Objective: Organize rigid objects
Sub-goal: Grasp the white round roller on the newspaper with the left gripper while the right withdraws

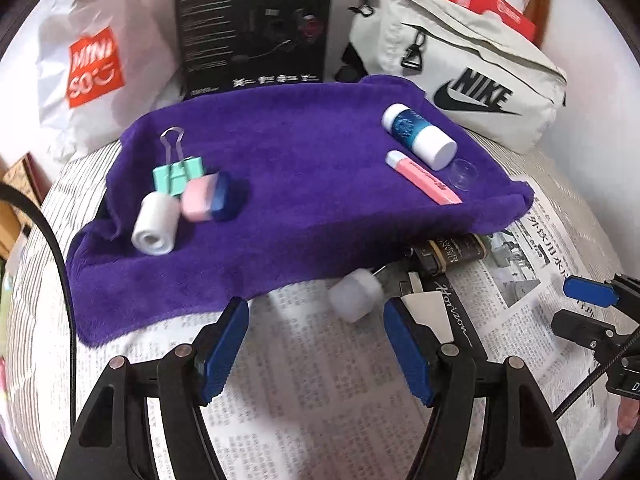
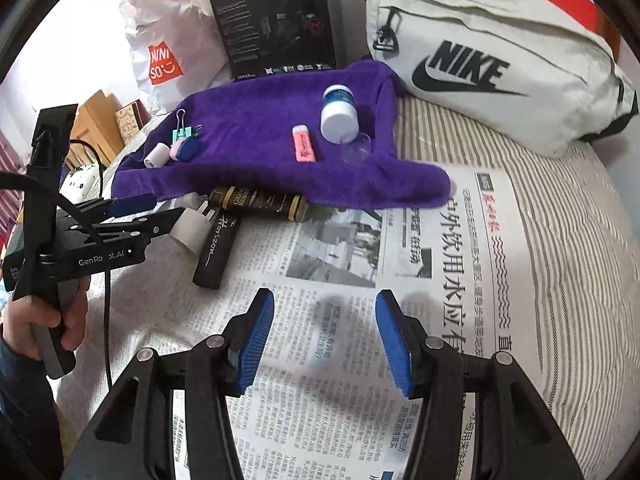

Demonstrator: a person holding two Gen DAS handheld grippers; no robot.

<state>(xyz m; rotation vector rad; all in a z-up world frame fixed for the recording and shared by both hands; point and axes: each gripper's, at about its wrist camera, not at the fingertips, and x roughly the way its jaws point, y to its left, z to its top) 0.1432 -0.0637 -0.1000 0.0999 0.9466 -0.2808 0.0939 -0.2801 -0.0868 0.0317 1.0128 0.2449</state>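
A purple towel (image 1: 280,184) lies on a newspaper. On it are a mint binder clip (image 1: 178,172), a white tape roll (image 1: 155,224), a pink and blue eraser (image 1: 208,198), a blue and white bottle (image 1: 418,134), a pink highlighter (image 1: 422,178) and a clear cap (image 1: 464,174). A small white bottle (image 1: 356,294), a black Horizon case (image 1: 448,308) and a dark tube (image 1: 452,254) lie on the paper just ahead of my open, empty left gripper (image 1: 316,344). My right gripper (image 2: 324,340) is open and empty over the newspaper (image 2: 400,280); the towel (image 2: 280,148) is ahead of it.
A white Nike bag (image 1: 460,64) sits at the back right, a black product box (image 1: 256,20) at the back middle and a Miniso bag (image 1: 92,68) at the back left. Striped bedding (image 2: 560,240) lies under the newspaper. A hand holds the left gripper (image 2: 132,208) in the right wrist view.
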